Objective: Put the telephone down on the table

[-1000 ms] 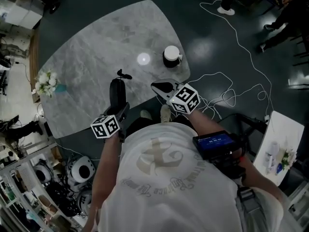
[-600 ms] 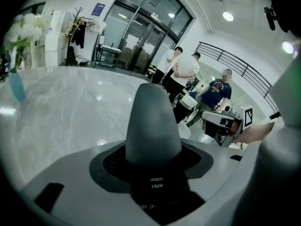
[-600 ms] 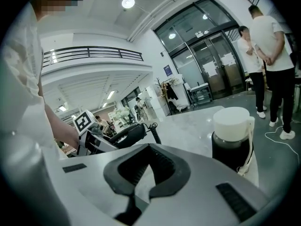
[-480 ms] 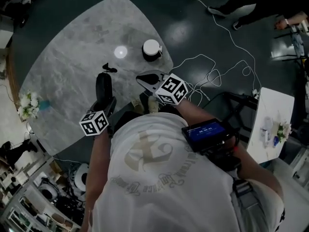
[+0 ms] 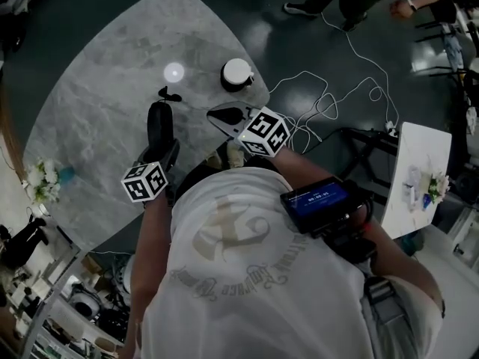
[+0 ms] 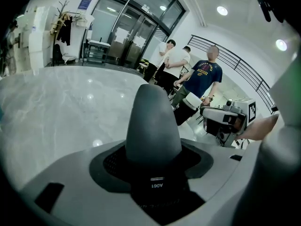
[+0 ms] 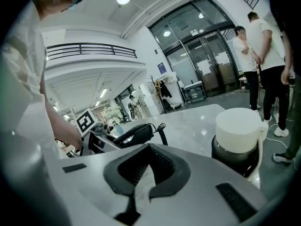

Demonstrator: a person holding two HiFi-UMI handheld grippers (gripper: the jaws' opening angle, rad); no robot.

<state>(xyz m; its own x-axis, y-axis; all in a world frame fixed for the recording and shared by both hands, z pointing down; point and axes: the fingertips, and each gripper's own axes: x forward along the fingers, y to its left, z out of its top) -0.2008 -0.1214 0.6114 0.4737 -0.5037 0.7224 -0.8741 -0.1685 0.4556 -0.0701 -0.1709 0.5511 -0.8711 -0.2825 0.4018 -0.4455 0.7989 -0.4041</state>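
The telephone is a black handset (image 5: 159,123) with a short coiled cord (image 5: 169,94), held over the near part of the grey marble table (image 5: 97,118). My left gripper (image 5: 166,151) is shut on its rear end; in the left gripper view the handset (image 6: 153,119) sticks out forward from between the jaws (image 6: 153,166). Whether it touches the table I cannot tell. To its right, my right gripper (image 5: 218,115) hangs over the table edge, shut and empty. The right gripper view looks past its own jaws (image 7: 146,171) at the handset (image 7: 134,134).
A dark jar with a white lid (image 5: 236,73) stands near the table's right edge, just beyond the right gripper. White flowers (image 5: 41,178) sit at the table's left edge. White cables (image 5: 329,103) lie on the floor, where people (image 6: 200,81) stand past the table.
Both grippers have moved forward and slightly down toward the table. The handset has stayed in the left gripper's jaws. The right gripper has come nearer the jar.
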